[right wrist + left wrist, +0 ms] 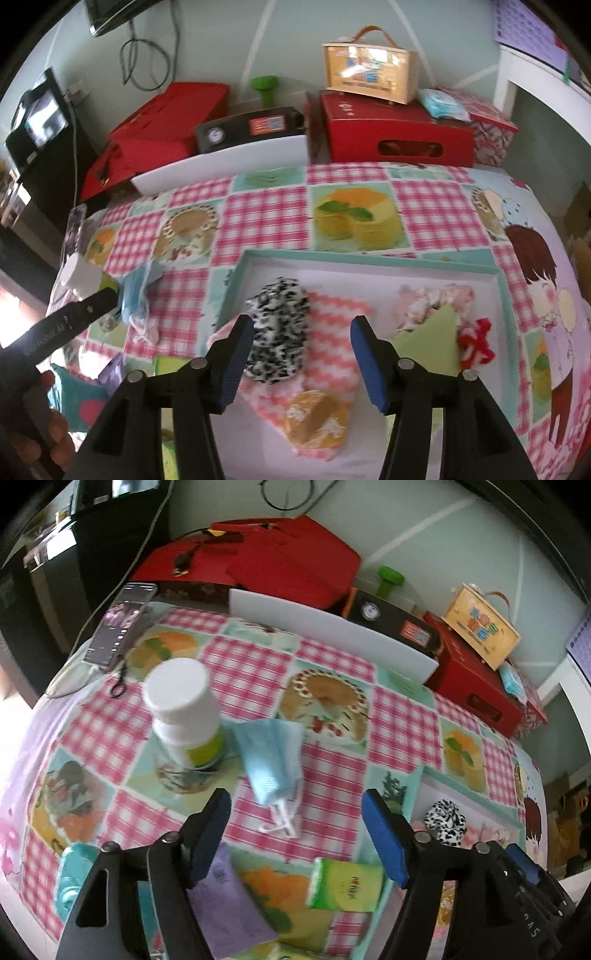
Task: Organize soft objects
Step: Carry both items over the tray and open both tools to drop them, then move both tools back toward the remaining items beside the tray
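Both pairs of fingers stand wide and empty. Left gripper (295, 834) should drop squarely over the blue mask (271, 758) lying mid-table beside the white bottle (184, 712), pinching its folded body, then carry it to the tray (369, 264) near the right edge.

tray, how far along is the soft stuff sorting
Done: the tray already holds the spotted scrunchie, a pink zigzag cloth and a pink frilly piece. In hand: nothing; left gripper and right gripper are both open. Left: the blue face mask and green tissue pack lie on the tablecloth.
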Demonstrator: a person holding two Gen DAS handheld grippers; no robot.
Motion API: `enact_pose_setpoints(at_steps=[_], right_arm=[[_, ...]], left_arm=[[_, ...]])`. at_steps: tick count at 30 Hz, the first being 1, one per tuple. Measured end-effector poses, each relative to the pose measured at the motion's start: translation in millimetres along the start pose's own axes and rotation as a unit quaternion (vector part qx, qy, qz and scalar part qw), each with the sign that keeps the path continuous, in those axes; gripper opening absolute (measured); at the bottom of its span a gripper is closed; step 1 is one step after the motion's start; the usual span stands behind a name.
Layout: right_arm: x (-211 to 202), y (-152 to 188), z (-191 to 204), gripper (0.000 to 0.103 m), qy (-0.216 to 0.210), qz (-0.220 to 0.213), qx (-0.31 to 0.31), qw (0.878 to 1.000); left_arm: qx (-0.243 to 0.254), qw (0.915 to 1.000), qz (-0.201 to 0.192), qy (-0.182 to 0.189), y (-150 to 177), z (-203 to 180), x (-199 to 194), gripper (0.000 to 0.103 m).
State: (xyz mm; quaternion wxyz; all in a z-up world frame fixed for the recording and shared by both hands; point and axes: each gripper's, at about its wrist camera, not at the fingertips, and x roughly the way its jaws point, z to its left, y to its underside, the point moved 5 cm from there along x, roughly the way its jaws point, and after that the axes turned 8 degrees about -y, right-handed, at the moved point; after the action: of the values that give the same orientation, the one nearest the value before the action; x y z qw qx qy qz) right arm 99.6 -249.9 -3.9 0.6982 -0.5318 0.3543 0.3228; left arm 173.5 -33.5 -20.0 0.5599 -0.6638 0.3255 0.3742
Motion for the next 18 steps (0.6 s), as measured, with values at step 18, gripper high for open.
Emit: enact_pose_setpoints(at_steps=[18], right_arm=[[28.1, 14.0, 51.1, 0.075, -0.041, 0.039, -0.055, 0.997]], left_arm=[[-0.049, 0.9978, -0.034, 0.029, -2.0, 32.6, -19.2, 0.102]])
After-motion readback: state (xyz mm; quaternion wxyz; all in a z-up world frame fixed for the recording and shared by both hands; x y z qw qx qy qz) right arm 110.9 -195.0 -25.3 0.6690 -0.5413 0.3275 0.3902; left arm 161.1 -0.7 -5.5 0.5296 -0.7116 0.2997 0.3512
